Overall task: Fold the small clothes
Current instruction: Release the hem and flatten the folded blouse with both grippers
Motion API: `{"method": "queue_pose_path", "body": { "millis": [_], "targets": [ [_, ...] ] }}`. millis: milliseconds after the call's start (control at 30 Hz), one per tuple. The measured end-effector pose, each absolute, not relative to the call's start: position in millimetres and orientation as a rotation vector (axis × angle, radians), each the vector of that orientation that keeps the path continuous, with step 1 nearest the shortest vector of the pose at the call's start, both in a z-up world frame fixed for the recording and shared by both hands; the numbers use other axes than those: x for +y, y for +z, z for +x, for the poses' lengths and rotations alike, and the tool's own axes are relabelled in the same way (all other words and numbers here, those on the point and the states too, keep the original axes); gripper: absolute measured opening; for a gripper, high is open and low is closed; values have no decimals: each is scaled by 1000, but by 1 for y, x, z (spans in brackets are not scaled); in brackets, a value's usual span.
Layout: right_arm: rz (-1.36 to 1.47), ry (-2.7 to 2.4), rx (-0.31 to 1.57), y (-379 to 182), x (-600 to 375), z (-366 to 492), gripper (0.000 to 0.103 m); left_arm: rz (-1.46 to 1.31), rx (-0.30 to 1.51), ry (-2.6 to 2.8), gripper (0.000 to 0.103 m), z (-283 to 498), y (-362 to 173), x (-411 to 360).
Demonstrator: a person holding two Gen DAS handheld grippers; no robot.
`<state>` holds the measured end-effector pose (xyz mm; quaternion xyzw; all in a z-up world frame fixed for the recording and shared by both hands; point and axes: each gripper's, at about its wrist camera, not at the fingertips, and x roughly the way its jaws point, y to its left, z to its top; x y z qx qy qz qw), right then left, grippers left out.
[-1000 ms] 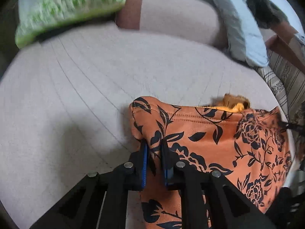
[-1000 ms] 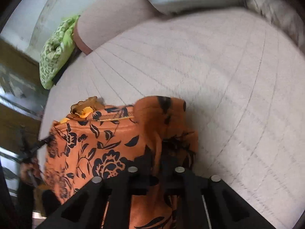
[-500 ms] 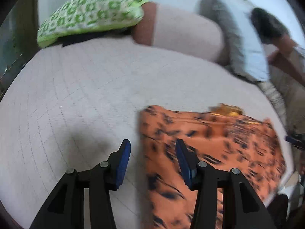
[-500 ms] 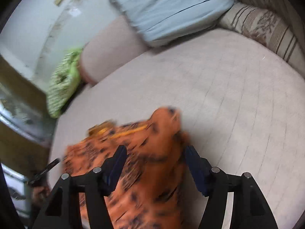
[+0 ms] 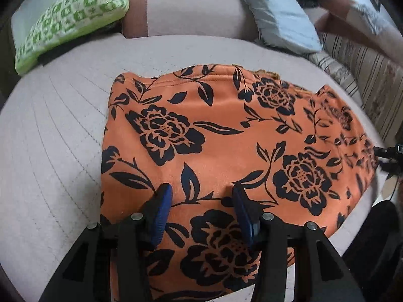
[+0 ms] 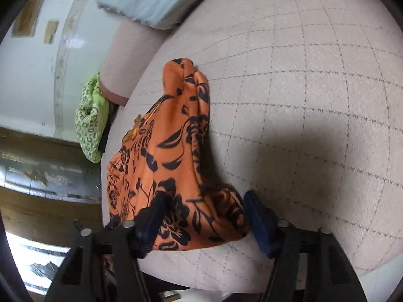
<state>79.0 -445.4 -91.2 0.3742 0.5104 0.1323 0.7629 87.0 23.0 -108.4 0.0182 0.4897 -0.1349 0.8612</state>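
Note:
An orange garment with black flowers (image 5: 226,146) lies folded and fairly flat on the quilted pink bed cover (image 5: 58,151). My left gripper (image 5: 201,209) is open, its blue pads spread just above the garment's near part. In the right wrist view the same garment (image 6: 176,161) lies bunched along its right edge. My right gripper (image 6: 204,214) is open, its fingers straddling the garment's near corner without closing on it. A bit of yellow-orange lining (image 6: 131,132) peeks out at the garment's far edge.
A green patterned pillow (image 5: 68,17), a pink bolster (image 5: 191,12) and a light blue pillow (image 5: 279,17) lie at the bed's far side. A striped cushion (image 5: 362,75) is at the right. The bed edge (image 6: 226,269) is close below the right gripper.
Both grippers opened and let go of the garment. It now lies spread on the bed, and the left gripper hovers over it.

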Motion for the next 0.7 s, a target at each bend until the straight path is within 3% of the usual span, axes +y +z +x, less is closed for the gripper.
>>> {"method": "queue_pose_path", "body": {
  "millis": [33,67,167,233,300,400,433,467,500,533,600,700],
  "targets": [
    [755,281,1093,-83,-441,77,22,52,1032,-275,50,88,-109,22],
    [710,273,1075,-74,-440,76,8,51,1033,-272,50,89,-111,21],
    [504,223,1011,-35,-420,62,7,39,1035,-265,50,92,-114,19],
    [474,182,1057,-42,-416,54,7,56,1036,-255,51,91,-113,17],
    [505,164,1221,-81,-421,60,12,77,1041,-243,51,91,-112,14],
    [635,190,1083,-62,-444,51,19,93,1057,-218,51,88,-104,11],
    [651,195,1041,-54,-450,50,32,98,1042,-221,51,86,-97,9],
    [663,200,1008,-46,-457,51,59,99,1015,-234,51,83,-89,7],
    [665,205,989,-39,-462,56,74,97,997,-243,52,83,-86,5],
    [665,209,976,-36,-462,62,79,94,980,-254,56,82,-82,3],
    [677,245,962,-34,-466,80,78,102,977,-255,62,83,-82,-1],
    [706,283,1037,-58,-465,117,74,125,1025,-223,62,86,-98,-3]
  ]
}}
